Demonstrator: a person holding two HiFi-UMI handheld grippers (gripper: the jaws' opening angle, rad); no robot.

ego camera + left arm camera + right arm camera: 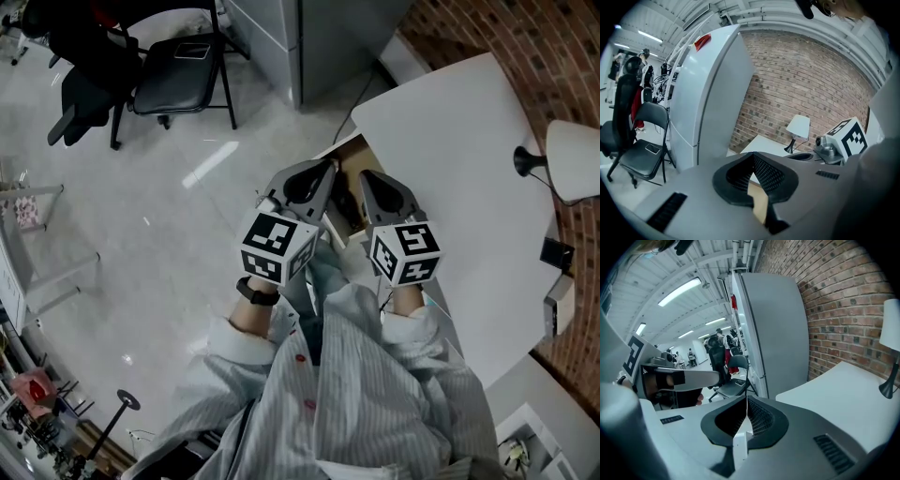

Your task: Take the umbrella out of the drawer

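The person is standing over an open drawer [349,148] at the corner of a white desk [450,169], holding both grippers out above it. The left gripper [324,172] is pointing at the drawer's left side with its jaws pressed together and nothing between them. Only a tan surface is showing through the slit below its pads. The right gripper [369,184] is hanging just beside it, over the side of the drawer nearer the desk, and its jaws are likewise closed tight and gripping nothing. The two tips are sitting near each other but apart. The umbrella [345,201] is lying inside the drawer, showing only as a dark shape between the two tips and mostly hidden by them. Whether either gripper is touching it cannot be told. A lamp [574,157] is standing at the desk's far right edge, well apart from the drawer. A grey cabinet [309,37] is standing beyond the drawer, and a black chair [178,80] is sitting on the floor to its left.
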